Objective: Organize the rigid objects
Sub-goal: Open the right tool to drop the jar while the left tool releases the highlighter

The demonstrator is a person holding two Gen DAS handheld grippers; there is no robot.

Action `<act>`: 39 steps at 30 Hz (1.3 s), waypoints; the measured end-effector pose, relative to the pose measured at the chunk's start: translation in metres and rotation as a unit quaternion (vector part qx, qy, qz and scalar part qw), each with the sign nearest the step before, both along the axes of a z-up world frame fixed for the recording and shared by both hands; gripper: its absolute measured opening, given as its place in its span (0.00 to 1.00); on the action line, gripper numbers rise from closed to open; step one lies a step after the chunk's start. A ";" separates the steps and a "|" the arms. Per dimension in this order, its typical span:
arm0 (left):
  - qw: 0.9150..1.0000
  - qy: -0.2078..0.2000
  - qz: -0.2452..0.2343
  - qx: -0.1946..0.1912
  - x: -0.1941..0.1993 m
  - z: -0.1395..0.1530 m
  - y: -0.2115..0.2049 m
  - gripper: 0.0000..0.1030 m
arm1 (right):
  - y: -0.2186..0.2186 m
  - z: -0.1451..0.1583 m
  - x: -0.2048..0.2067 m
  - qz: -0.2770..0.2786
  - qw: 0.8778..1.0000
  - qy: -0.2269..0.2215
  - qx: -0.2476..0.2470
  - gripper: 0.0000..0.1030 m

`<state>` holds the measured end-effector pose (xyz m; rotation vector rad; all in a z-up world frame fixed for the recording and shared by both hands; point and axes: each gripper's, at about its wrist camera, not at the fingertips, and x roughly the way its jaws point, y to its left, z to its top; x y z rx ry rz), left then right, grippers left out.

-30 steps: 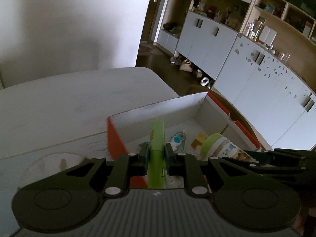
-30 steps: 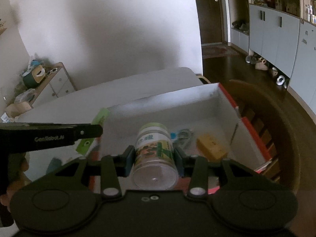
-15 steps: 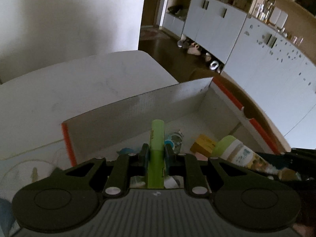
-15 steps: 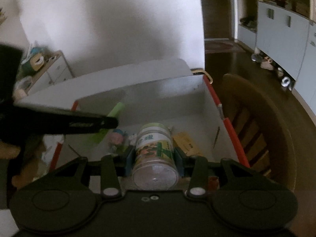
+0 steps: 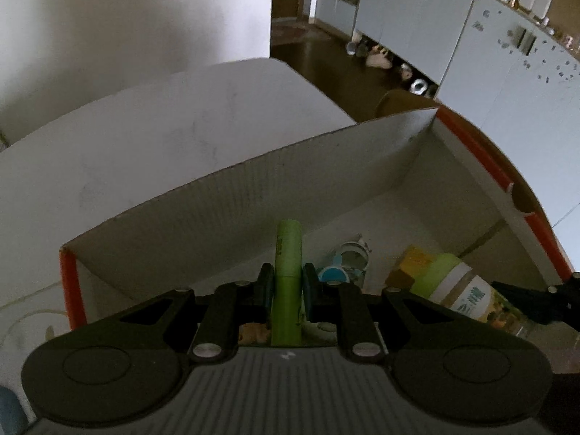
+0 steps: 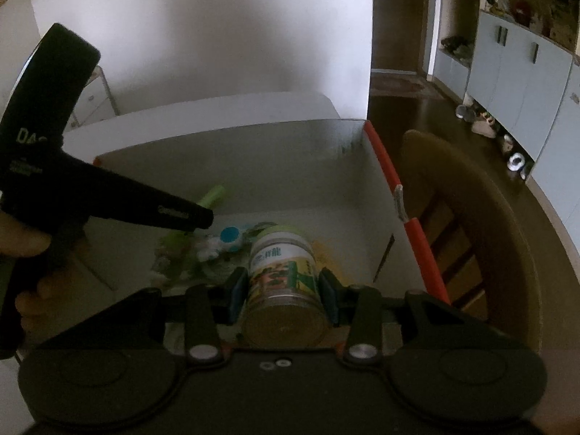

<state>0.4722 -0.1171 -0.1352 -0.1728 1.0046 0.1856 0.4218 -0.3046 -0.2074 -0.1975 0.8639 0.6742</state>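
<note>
Our left gripper (image 5: 286,282) is clenched on a slim lime-green plastic tube (image 5: 287,275), which sticks out forward past its fingertips, over the open white cardboard box with orange edges (image 5: 232,199). Our right gripper (image 6: 282,290) grasps a round clear plastic jar with a pale green lid and printed label (image 6: 282,272), lid pointing ahead into the same box. Beyond the jar's lid lie a small blue-capped item (image 6: 230,235) and a yellow packet (image 5: 417,257) on the box floor.
</note>
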 end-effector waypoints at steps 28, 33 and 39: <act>0.998 0.060 0.006 -0.007 0.014 -0.010 0.001 0.18 | 0.005 -0.001 0.026 -0.006 0.999 0.032 -0.004 0.58; 0.999 0.036 -0.001 -0.010 -0.005 0.004 0.001 0.22 | 0.001 0.004 0.021 -0.012 1.000 0.027 -0.006 0.61; 1.000 0.001 -0.028 -0.011 -0.024 0.025 -0.006 0.22 | -0.001 0.015 0.002 -0.021 1.000 0.016 0.000 0.64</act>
